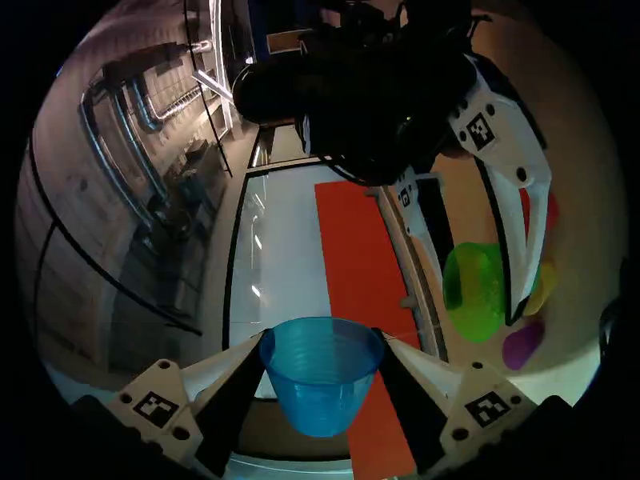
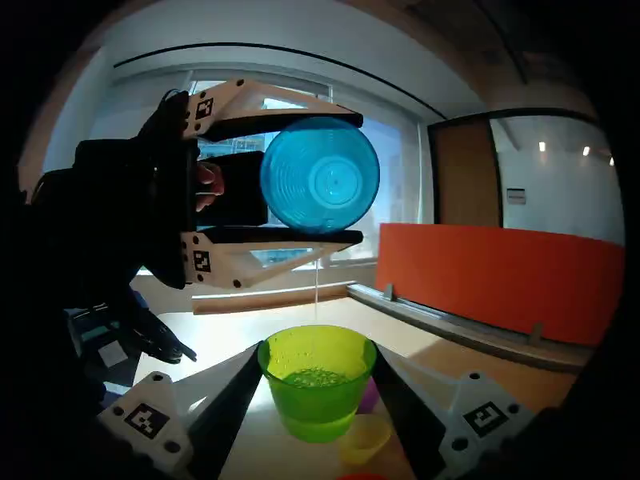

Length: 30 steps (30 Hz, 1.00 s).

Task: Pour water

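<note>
A pale wooden table (image 2: 448,352) carries three small pieces of coloured plastic, grouped close together. In the right gripper view a yellow cup (image 2: 364,438) sits at six o'clock in the picture, with a purple cup (image 2: 369,395) just beside it at twelve o'clock from the yellow one. In the left gripper view a red item (image 1: 552,214) lies near them at twelve o'clock from the yellow cup, its shape half hidden. An orange partition (image 2: 496,280) runs along the table's far edge at three o'clock.
</note>
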Each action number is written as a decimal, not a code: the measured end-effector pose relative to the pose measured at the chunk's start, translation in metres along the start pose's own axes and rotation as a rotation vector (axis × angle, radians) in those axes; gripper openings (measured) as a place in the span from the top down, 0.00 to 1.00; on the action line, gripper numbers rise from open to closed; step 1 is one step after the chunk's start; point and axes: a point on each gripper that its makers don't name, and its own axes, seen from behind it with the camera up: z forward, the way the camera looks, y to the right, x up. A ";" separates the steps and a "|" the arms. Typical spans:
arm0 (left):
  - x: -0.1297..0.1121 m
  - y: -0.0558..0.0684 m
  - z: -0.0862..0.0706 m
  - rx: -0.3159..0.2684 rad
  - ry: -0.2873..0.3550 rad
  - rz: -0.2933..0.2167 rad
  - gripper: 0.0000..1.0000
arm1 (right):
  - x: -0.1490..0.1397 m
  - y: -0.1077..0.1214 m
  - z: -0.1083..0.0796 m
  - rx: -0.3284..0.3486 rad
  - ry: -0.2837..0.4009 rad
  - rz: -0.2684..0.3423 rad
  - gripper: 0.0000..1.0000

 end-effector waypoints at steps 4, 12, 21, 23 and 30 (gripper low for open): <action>0.000 0.002 0.000 -0.001 -0.001 0.018 0.11 | 0.000 0.000 0.000 -0.001 0.000 0.000 0.08; -0.001 0.000 0.000 -0.002 0.004 -0.007 0.11 | -0.002 0.001 0.000 -0.002 -0.001 0.002 0.08; -0.005 0.002 0.005 -0.009 0.025 -0.185 0.11 | 0.000 0.001 -0.001 -0.005 0.006 0.004 0.08; -0.007 0.005 0.005 -0.014 0.030 -0.258 0.11 | 0.000 0.002 -0.002 -0.008 0.008 0.004 0.08; -0.013 0.007 0.006 -0.021 0.045 -0.471 0.11 | 0.004 0.004 -0.006 -0.015 0.016 0.004 0.08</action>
